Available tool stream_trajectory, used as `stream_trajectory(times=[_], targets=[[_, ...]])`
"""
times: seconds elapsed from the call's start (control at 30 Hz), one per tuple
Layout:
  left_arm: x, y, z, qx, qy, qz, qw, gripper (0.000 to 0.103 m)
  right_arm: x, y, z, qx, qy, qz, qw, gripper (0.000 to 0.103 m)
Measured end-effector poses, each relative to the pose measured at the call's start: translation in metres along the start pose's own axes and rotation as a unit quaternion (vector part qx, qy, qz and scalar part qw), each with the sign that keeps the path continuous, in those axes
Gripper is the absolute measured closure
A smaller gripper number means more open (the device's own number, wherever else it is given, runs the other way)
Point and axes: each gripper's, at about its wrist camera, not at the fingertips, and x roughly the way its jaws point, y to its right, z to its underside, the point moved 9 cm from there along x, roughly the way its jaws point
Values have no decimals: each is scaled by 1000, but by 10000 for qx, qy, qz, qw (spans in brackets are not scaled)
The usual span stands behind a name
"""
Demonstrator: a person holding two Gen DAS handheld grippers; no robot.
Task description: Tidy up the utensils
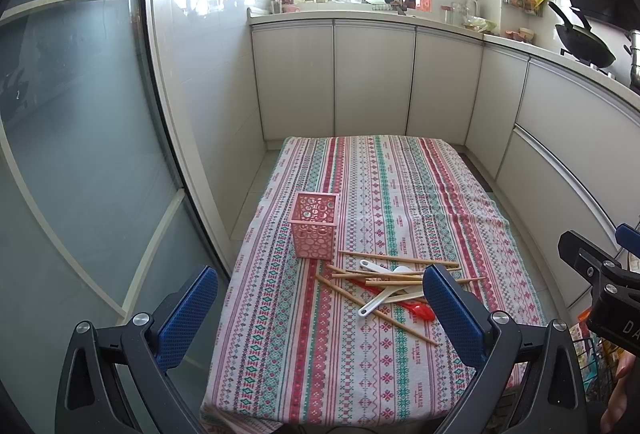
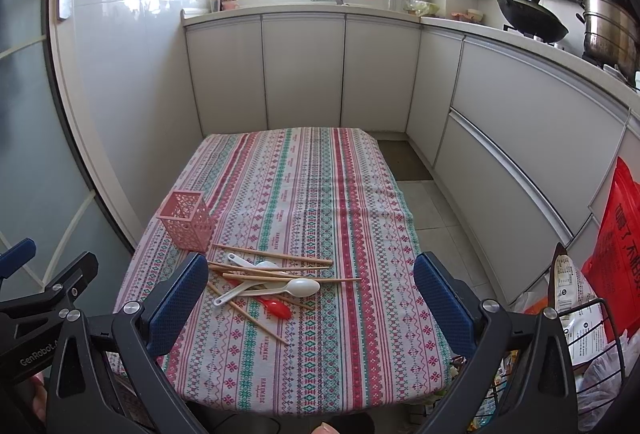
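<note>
The left gripper point(image 1: 320, 290) is level, jaws spread wide, blue pads facing inward and nothing between them. The right gripper point(image 2: 306, 276) is in the same pose, jaws equally wide and empty. The two sit side by side and apart: each shows at the other view's edge, with a bare hand point(image 1: 618, 390) visible below the right gripper's body.

Basket point(image 1: 314, 226) on table point(image 1: 400, 170) left; utensil pile point(image 1: 394, 286) before-right (seemingly just apart).
</note>
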Motion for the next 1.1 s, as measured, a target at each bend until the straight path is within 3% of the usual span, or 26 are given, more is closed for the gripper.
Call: stream_trajectory(times=[0.57, 0.83, 0.97, 1.1], targets=[[1, -2, 0, -11, 18, -32, 10000, 0, 1, 0, 1, 20, -11, -14, 10000, 0], [19, -7, -9, 167, 22, -317, 9994, 0, 29, 11, -4, 71, -303, -5, 9995, 0], [48, -2, -15, 275, -241, -40, 9993, 0, 62, 20, -8, 156, -645, -24, 9978, 0], [92, 12, -12, 361, -819, 315, 9955, 0, 104, 36, -10, 282, -1071, 20, 9938, 0]])
